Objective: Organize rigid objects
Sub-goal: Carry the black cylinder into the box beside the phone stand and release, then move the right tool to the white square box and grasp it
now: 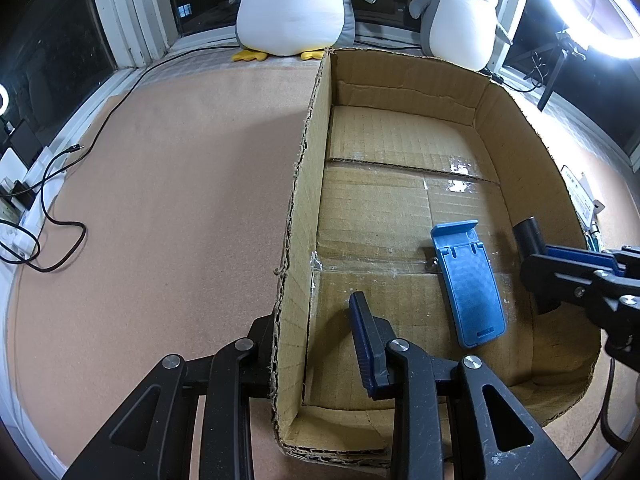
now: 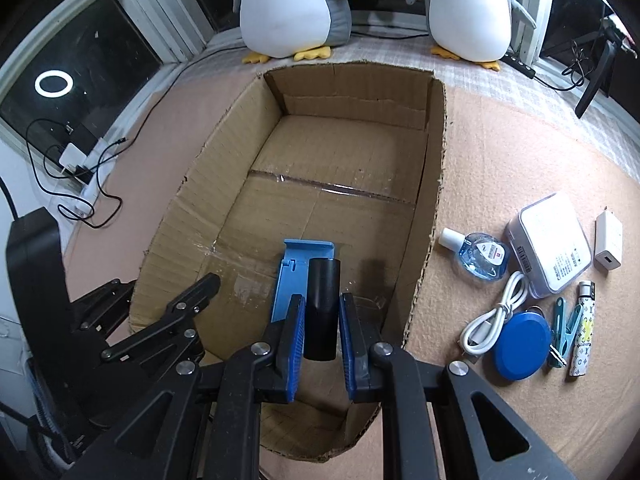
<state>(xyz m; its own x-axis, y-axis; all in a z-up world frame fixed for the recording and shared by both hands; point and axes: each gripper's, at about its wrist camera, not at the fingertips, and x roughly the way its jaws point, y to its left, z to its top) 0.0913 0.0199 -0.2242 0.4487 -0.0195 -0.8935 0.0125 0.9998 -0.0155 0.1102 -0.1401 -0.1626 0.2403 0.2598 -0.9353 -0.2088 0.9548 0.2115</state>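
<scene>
An open cardboard box sits on the pinkish table mat. Flat on its floor lies a blue phone stand. My right gripper is shut on a black cylinder, held inside the box near its right wall, just beside the stand. In the left wrist view my left gripper is open and straddles the box's left wall, one finger outside and the blue-padded finger inside. It also shows at the left of the right wrist view.
Right of the box lie a small blue-liquid bottle, a white case, a white charger, a white cable, a blue disc, a blue clip and a patterned lighter. Two plush penguins stand behind; black cords trail on the left.
</scene>
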